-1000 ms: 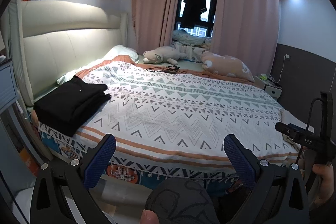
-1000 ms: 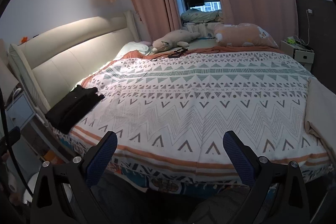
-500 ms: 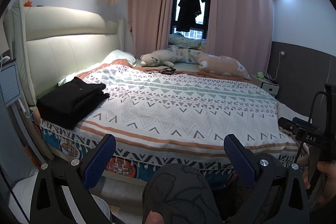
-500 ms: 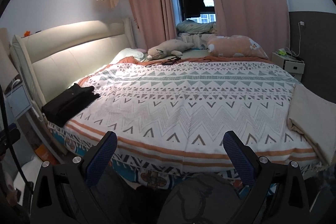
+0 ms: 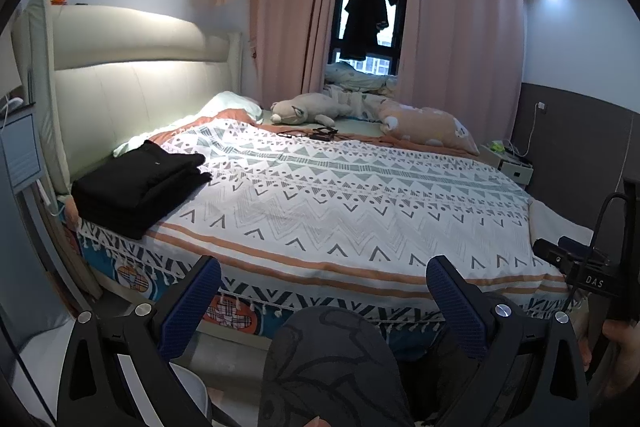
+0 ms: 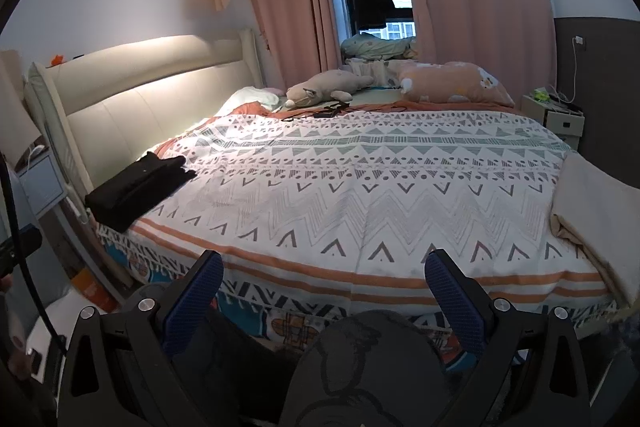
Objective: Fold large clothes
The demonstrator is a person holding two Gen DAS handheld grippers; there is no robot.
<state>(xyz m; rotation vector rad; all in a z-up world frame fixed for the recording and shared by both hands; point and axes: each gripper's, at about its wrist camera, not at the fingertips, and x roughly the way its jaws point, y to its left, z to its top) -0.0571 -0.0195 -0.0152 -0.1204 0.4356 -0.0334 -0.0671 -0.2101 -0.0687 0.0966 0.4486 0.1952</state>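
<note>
A folded black garment [image 5: 138,183] lies on the near left corner of the bed, also in the right wrist view [image 6: 138,185]. A folded beige cloth [image 6: 596,203] lies at the bed's right edge; its pale edge shows in the left wrist view [image 5: 560,223]. My left gripper [image 5: 322,291] is open and empty, held off the bed's near edge. My right gripper [image 6: 322,287] is open and empty, also off the near edge. The right gripper's body [image 5: 588,279] shows at the right of the left wrist view.
The bed carries a patterned white, grey and orange blanket [image 5: 340,195]. A plush toy [image 5: 308,109], cables [image 5: 316,134] and a pillow [image 5: 428,127] lie at the far side. A nightstand [image 6: 556,115] stands far right. My grey-clad knee [image 5: 332,367] is below the grippers.
Both grippers dipped lower and away from the bed half a second ago, then rose and tilted back toward it. Both stayed open and empty.
</note>
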